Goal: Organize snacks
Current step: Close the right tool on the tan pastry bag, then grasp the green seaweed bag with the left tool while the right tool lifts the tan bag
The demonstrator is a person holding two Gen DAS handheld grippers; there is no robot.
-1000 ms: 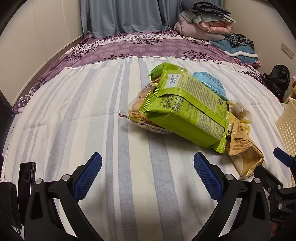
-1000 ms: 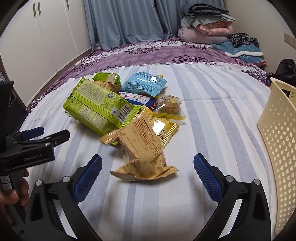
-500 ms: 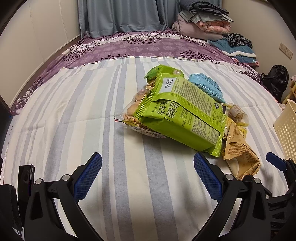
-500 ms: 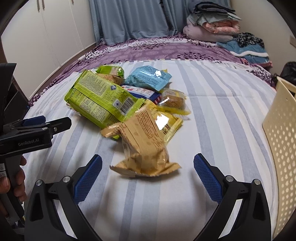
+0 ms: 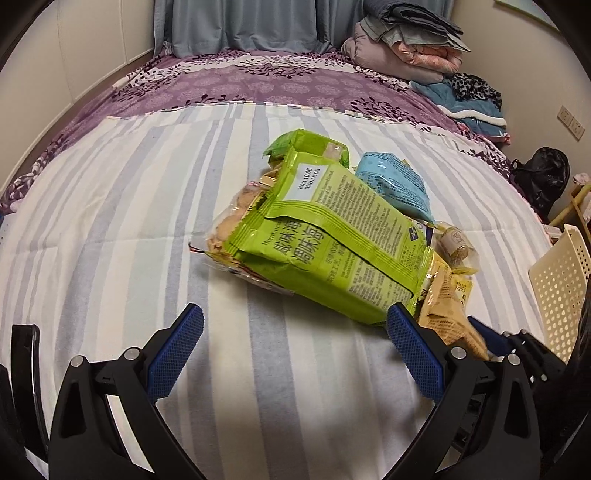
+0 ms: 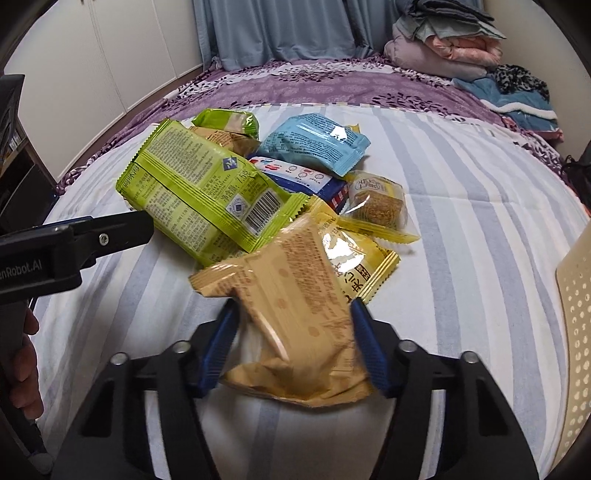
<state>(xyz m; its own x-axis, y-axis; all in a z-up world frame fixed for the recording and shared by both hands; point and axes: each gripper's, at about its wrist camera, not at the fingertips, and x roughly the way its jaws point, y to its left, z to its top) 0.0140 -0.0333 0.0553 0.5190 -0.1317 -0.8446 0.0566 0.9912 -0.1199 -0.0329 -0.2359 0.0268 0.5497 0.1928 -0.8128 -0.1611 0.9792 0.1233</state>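
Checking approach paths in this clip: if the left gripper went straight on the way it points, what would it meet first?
Probably the big green snack pack. The left gripper is open over bare striped sheet, with the pack's near edge just ahead, toward its right finger. Depth is unclear.

a home bedroom: a bed with a striped sheet and a purple floral cover, blue curtains behind it, folded quilts stacked at its head, white wardrobe doors on the left, and a wall socket.
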